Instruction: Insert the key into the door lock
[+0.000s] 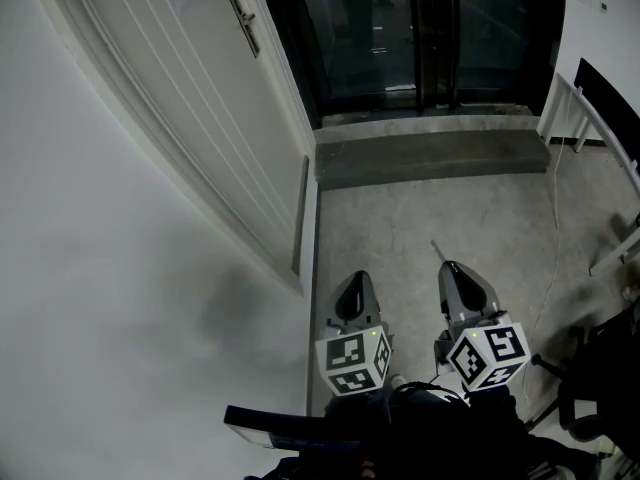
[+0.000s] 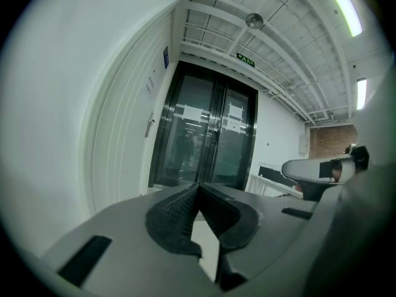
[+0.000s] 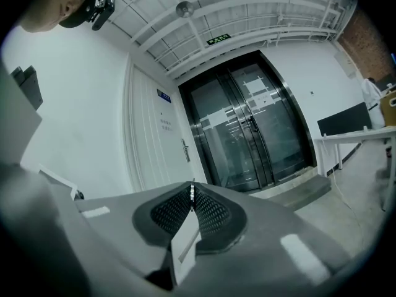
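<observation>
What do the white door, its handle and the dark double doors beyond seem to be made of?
White door: painted wood or board, matte, with moulded grooves; which one is unclear. Handle: probably metal, by its dull sheen. Dark double doors: glass in dark shiny metal frames, showing reflections.

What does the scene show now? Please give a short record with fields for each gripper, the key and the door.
left gripper: jaws together, nothing between them
right gripper: shut on the key
key: thin metal, sticks out forward past the jaw tips
white door: on the left, looks closed; its handle is far ahead of both grippers
task state: key not yet at the door
</observation>
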### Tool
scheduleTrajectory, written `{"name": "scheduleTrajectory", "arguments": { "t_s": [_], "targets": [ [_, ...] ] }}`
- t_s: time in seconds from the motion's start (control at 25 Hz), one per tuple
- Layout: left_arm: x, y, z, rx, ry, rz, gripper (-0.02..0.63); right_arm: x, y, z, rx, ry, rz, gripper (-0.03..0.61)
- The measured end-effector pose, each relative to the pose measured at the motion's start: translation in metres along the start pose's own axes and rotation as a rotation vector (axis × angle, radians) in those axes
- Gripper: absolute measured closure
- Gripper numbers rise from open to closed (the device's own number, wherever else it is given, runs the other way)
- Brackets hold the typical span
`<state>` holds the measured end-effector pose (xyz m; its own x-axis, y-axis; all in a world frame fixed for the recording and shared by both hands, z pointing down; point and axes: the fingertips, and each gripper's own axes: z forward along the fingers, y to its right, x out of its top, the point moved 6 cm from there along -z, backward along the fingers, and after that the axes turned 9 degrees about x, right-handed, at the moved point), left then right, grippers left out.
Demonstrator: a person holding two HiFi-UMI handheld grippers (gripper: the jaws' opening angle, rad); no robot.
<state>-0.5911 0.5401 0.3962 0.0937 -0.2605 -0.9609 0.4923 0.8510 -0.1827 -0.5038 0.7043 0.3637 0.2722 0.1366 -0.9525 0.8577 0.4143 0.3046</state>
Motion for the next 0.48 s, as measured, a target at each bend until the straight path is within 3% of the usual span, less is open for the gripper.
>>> {"name": "scheduleTrajectory", "arguments": {
  "t_s": [0.24, 0.48],
  "targets": [
    [0.001, 0.006, 0.043, -0.034, -0.016, 0.012, 0.612, 0.002, 0.026, 0.027, -0.026, 0.004, 0.007, 0.566],
    [0.020, -0.006, 0.116, -0.054, -0.002, 0.021, 0.612, 0.011, 0.053, 0.092, -0.041, 0.026, -0.006, 0.566]
  ]
}}
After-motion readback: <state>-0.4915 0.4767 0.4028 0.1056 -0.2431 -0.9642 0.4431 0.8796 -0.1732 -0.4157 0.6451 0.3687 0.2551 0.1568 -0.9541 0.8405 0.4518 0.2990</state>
